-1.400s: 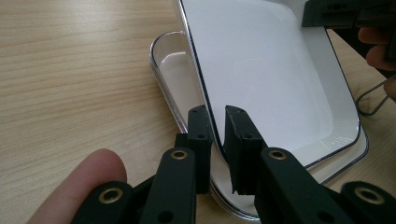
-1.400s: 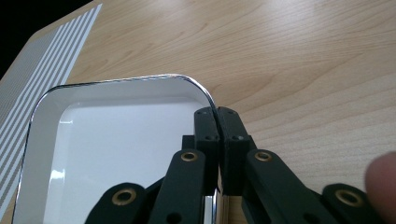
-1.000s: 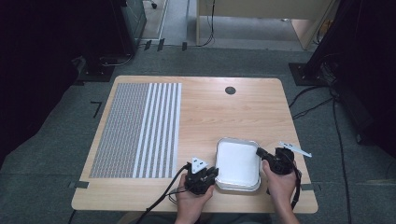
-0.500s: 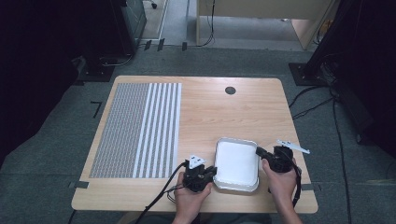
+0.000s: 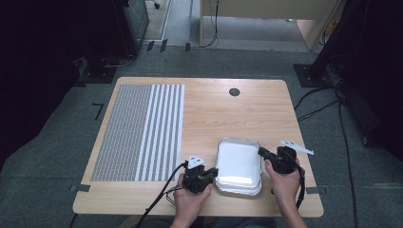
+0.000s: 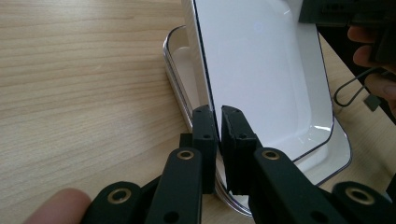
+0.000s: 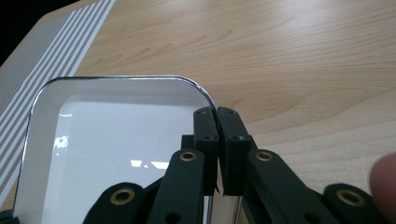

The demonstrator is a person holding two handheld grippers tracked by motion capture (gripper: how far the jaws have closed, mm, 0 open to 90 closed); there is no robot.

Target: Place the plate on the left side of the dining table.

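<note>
A white rectangular tray (image 5: 239, 161) is near the table's front edge, held at both sides. My left gripper (image 5: 215, 175) is shut on its left rim, and my right gripper (image 5: 261, 152) is shut on its right rim. In the left gripper view the jaws (image 6: 218, 116) pinch the tray (image 6: 266, 79) by its edge, raised a little over a second white tray (image 6: 180, 60) beneath it. In the right gripper view the jaws (image 7: 216, 114) clamp the rim near a rounded corner of the tray (image 7: 116, 140).
A grey-and-white striped mat (image 5: 138, 133) covers the left third of the wooden table (image 5: 228, 118). A round black cable hole (image 5: 234, 91) sits at the back middle. The person's hands come in over the front edge. Cables lie on the floor to the right.
The tray and both grippers have shifted very slightly to the left. Both grips stay as they were.
</note>
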